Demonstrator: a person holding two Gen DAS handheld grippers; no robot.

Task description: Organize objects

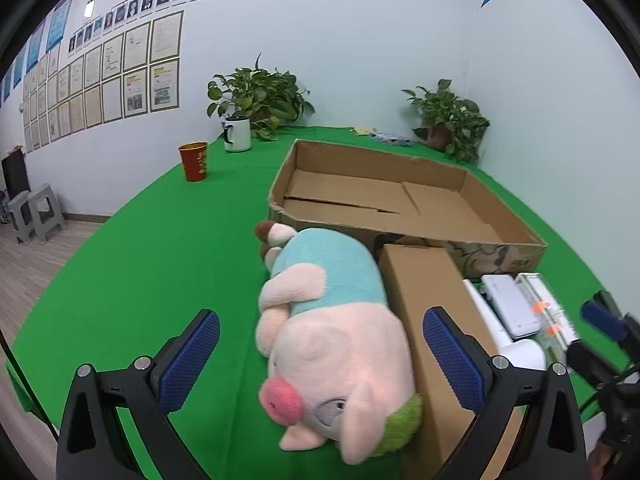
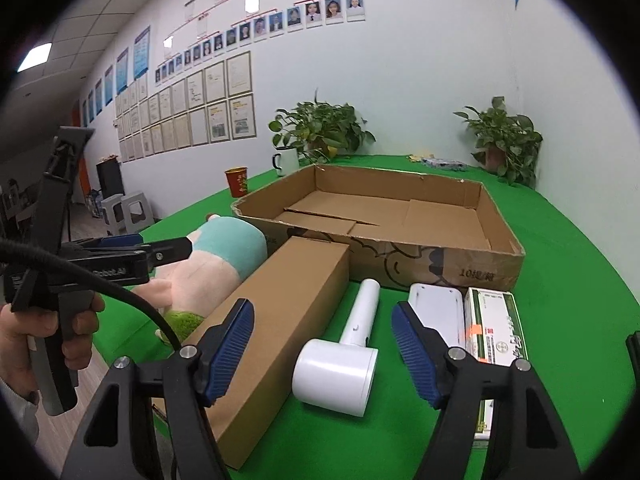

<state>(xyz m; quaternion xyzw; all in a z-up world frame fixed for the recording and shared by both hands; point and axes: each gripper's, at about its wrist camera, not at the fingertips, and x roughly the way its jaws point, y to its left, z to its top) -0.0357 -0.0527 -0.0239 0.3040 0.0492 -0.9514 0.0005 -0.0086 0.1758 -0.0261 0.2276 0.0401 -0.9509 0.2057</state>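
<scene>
A pink plush pig (image 1: 332, 344) in a teal shirt lies on the green table between the open fingers of my left gripper (image 1: 320, 356); it also shows in the right wrist view (image 2: 212, 264). A long brown carton (image 2: 280, 320) lies beside it. My right gripper (image 2: 322, 344) is open above a white handheld device (image 2: 344, 356). A white flat case (image 2: 438, 312) and a medicine box (image 2: 496, 328) lie to the right. A large open cardboard tray (image 2: 500, 240) stands behind them, with nothing inside.
A red paper cup (image 1: 194, 162), a white mug (image 1: 238, 134) and two potted plants (image 1: 260, 96) stand at the table's far side. Grey stools (image 1: 36, 212) stand on the floor at left. The left gripper and hand (image 2: 60, 280) show in the right view.
</scene>
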